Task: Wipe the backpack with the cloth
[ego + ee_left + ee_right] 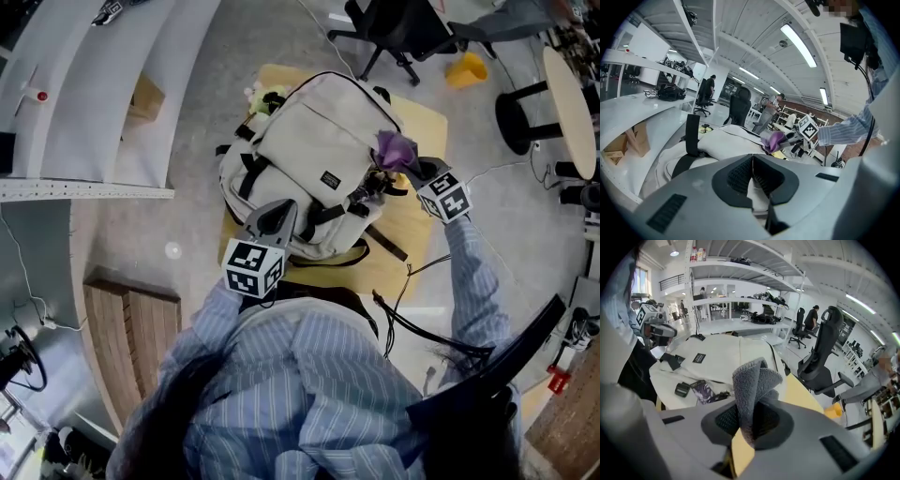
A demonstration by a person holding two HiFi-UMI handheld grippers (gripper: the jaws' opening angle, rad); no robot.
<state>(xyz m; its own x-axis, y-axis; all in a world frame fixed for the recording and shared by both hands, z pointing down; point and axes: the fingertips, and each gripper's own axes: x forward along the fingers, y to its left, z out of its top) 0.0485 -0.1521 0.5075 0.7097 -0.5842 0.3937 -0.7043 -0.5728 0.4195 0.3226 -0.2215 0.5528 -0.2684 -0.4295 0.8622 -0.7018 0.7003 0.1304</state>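
Observation:
A cream backpack (309, 150) with black straps lies on a small yellow table (417, 239). My right gripper (405, 169) is at the pack's right side, shut on a purple cloth (396, 148) that touches the fabric there. In the right gripper view the cloth (752, 380) looks grey and stands up folded between the jaws of the right gripper (751, 420), with the backpack (717, 357) beyond. My left gripper (275, 217) rests on the pack's near edge. In its own view the left gripper (752, 171) is shut, pads touching, with the backpack (722, 140) just under them and the cloth (773, 139) farther off.
White shelving (94, 94) runs along the left and a wooden bench (131, 337) stands near left. A black office chair (394, 33), a yellow object (466, 68) on the floor and a round table (569, 98) are beyond. Black cables (412, 319) hang by the person's right arm.

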